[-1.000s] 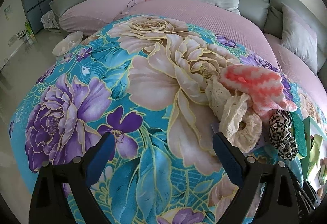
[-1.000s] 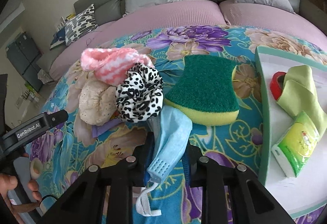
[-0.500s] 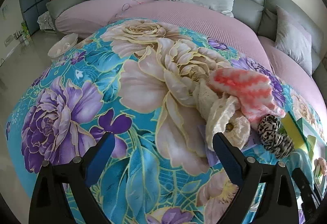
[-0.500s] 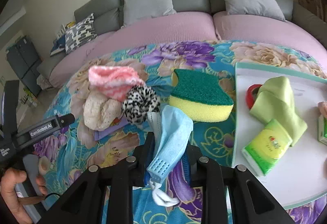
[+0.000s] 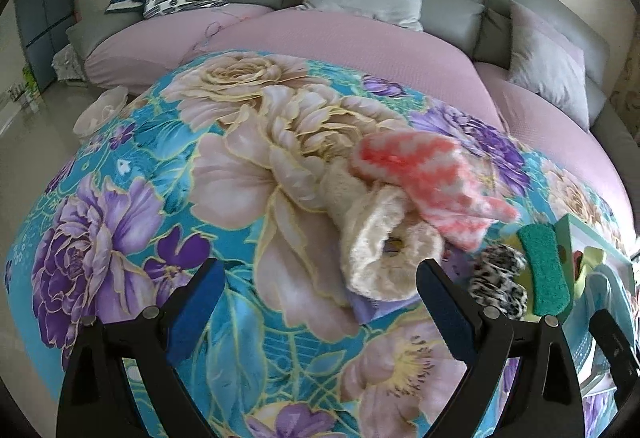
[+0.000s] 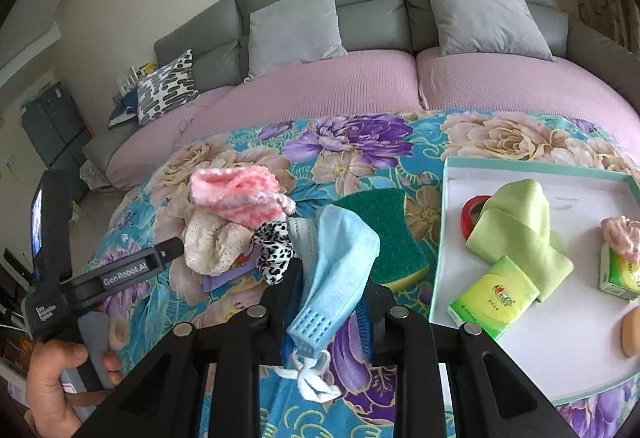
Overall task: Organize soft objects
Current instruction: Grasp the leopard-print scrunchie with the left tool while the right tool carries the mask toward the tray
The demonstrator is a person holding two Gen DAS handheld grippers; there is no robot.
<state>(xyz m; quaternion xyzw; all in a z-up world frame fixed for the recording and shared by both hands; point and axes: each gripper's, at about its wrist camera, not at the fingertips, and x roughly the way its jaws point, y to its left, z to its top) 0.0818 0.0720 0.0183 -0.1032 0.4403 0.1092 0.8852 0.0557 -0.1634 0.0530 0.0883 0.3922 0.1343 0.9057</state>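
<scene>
**Face mask lifted clear; tray placement pending**

Hand-held gripper, left (image 5: 316, 302): jaws spread wide, nothing between the pads. It hangs above the floral-covered tabletop (image 5: 168, 166) and is angled downward. Since a second ago it has drawn back a little, so more of the sofa (image 5: 400, 10) shows behind the cloth.

Just ahead of its right finger lies the pile of soft items: a cream fleece piece (image 5: 376, 254), a pink knitted piece (image 5: 424, 178) resting partly on it, and a leopard-print scrunchie (image 5: 498, 278) touching the pile's right side.

Further right lies the green-and-yellow sponge (image 6: 384, 234), near the tray's left rim.

Hand-held gripper, right (image 6: 332, 290): jaws pressed together on a light blue face mask (image 6: 340, 262). The mask stands up between the fingers; its white ear loop dangles below them. Compared with a second ago, this gripper has risen and the mask has come off the cloth, so the pick appears complete.

At the far right sits the white tray (image 6: 532, 354), already holding a green cloth (image 6: 516, 230), tissue packs (image 6: 492, 298) and a red tape roll (image 6: 470, 216). The mask is beside the tray's left rim, not yet over it. The likely next move is a rightward carry, then release.
</scene>
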